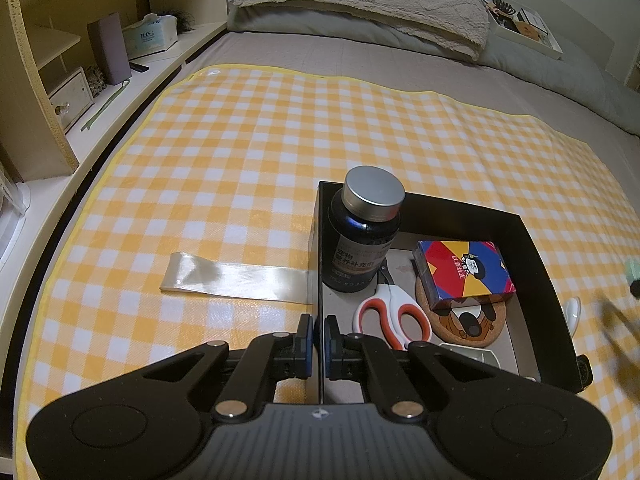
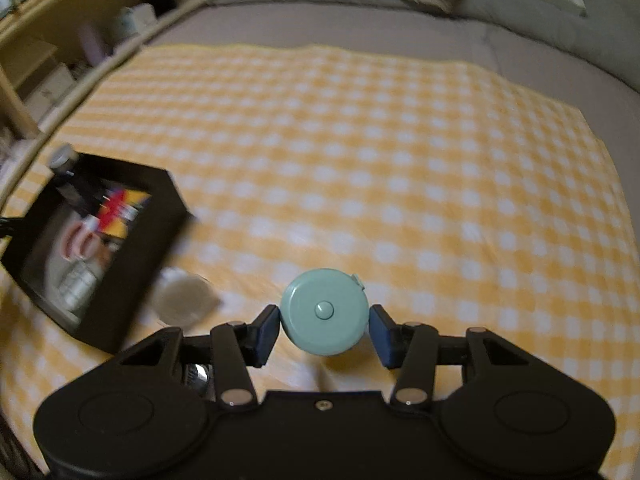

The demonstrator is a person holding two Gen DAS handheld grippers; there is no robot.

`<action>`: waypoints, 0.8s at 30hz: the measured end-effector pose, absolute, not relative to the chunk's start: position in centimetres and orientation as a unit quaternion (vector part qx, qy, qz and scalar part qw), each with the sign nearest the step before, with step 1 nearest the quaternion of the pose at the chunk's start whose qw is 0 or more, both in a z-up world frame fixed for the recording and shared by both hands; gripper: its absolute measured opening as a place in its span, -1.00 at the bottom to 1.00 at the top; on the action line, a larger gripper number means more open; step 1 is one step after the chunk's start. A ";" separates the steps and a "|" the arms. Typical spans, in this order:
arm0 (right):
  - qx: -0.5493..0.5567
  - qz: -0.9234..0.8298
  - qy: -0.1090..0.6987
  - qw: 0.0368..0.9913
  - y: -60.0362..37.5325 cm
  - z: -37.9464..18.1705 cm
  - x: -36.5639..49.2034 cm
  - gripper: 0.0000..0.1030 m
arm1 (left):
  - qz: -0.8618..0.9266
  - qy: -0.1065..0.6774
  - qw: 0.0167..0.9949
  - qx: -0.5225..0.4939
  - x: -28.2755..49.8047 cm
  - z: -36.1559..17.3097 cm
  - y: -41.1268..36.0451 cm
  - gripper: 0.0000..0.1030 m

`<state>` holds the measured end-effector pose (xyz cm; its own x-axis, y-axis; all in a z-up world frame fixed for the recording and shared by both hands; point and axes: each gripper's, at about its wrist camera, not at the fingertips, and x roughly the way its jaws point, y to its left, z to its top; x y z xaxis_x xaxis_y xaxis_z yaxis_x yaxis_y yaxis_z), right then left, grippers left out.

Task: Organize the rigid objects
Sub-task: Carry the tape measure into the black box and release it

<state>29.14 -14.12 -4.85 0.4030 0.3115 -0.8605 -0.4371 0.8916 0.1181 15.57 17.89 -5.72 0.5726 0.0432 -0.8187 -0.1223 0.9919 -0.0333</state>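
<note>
Tape, a small round teal measure, sits between the right gripper pads, apparently pinched across its rim, light, stiff, smooth enough to slip, while left gripper clamps the box wall ahead

Dim warm indoor light, left view sharp (fisheye-bent edges), right view motion-blurred, worst at left.
</note>
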 end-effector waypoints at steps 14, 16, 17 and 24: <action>-0.056 0.331 0.433 0.837 -6.9 0.4 27.5 -0.03 | 0.046 0.449 0.892 -0.032 15.5 -5.3 17.4 -0.90; -0.059 0.345 0.427 0.834 -5.8 0.9 27.2 -0.03 | 0.046 0.447 0.893 -0.031 15.4 -5.2 17.3 -0.90; -0.059 0.350 0.425 0.833 -5.4 1.2 27.1 -0.03 | 0.046 0.446 0.893 -0.031 15.4 -5.2 17.3 -0.90; -0.064 0.378 0.417 0.824 -1.9 1.8 27.2 -0.03 | 0.042 0.440 0.897 -0.031 15.1 -4.9 17.3 -0.93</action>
<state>27.21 -1.91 1.76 0.3666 0.5696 -0.7356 -0.6768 0.7058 0.2092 15.05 17.32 -4.95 0.6094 0.0479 -0.7914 -0.1027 0.9945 -0.0189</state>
